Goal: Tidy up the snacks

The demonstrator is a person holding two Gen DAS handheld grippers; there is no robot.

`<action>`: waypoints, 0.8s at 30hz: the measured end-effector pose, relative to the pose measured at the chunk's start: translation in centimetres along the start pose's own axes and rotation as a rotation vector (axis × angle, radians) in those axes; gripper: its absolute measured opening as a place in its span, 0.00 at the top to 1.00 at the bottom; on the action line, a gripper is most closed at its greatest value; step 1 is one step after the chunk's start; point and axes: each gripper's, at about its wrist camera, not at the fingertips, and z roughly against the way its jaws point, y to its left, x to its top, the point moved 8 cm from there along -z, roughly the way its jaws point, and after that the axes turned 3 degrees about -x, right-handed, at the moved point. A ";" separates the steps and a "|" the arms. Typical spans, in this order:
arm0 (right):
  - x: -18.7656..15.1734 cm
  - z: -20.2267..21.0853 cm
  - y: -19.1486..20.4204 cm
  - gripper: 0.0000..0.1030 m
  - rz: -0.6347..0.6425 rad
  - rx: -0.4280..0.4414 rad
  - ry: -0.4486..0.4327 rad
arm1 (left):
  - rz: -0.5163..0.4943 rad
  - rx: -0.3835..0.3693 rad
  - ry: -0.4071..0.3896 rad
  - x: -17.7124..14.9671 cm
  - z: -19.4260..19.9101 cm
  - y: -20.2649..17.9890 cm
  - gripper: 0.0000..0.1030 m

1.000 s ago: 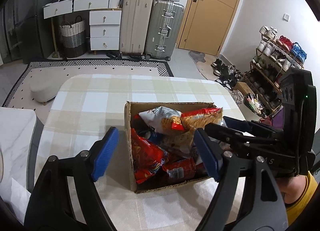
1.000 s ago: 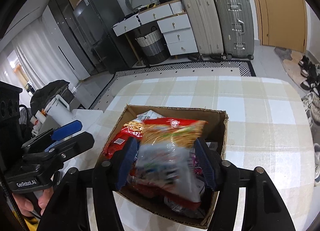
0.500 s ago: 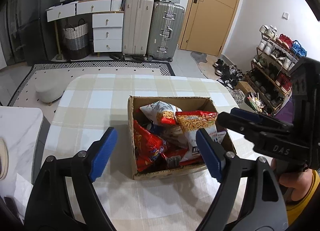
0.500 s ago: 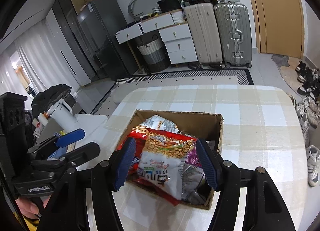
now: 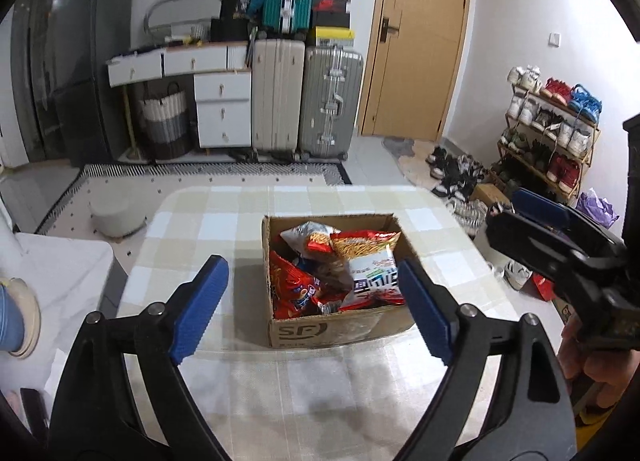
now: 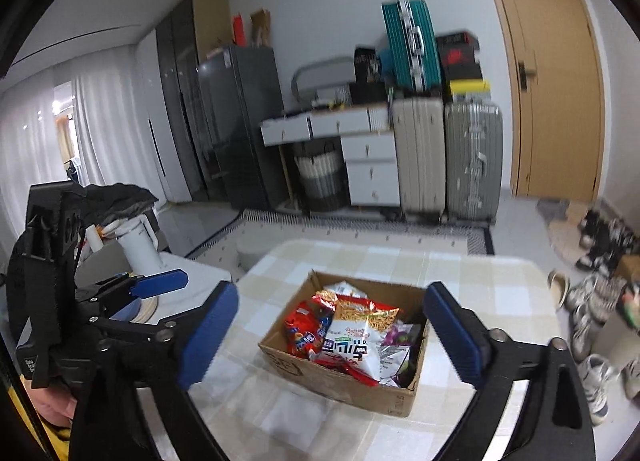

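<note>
A brown cardboard box [image 5: 336,331] stands on the checked table and holds several snack bags. A white and orange noodle bag [image 5: 372,265] lies on top, next to a red bag [image 5: 296,289]. The box [image 6: 360,389], the noodle bag [image 6: 352,337] and the red bag [image 6: 306,331] also show in the right wrist view. My left gripper [image 5: 312,305] is open and empty, held back from the box's near side. My right gripper [image 6: 332,337] is open and empty, above and behind the box. Each gripper shows at the edge of the other's view.
The checked table [image 5: 224,229] stretches around the box. A white side counter [image 6: 188,273] with a white jug [image 6: 138,241] and a bowl stands to the left. Suitcases [image 5: 304,97], drawers and a door are at the back, a shoe rack [image 5: 552,133] at the right.
My right gripper let go of the noodle bag, which now lies on the other snacks in the box. Both grippers have drawn back and up from the box.
</note>
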 end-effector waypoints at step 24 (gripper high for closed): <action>-4.8 16.0 1.1 0.01 0.021 -0.053 -0.256 | 0.004 0.157 -0.286 -6.3 20.8 2.5 0.01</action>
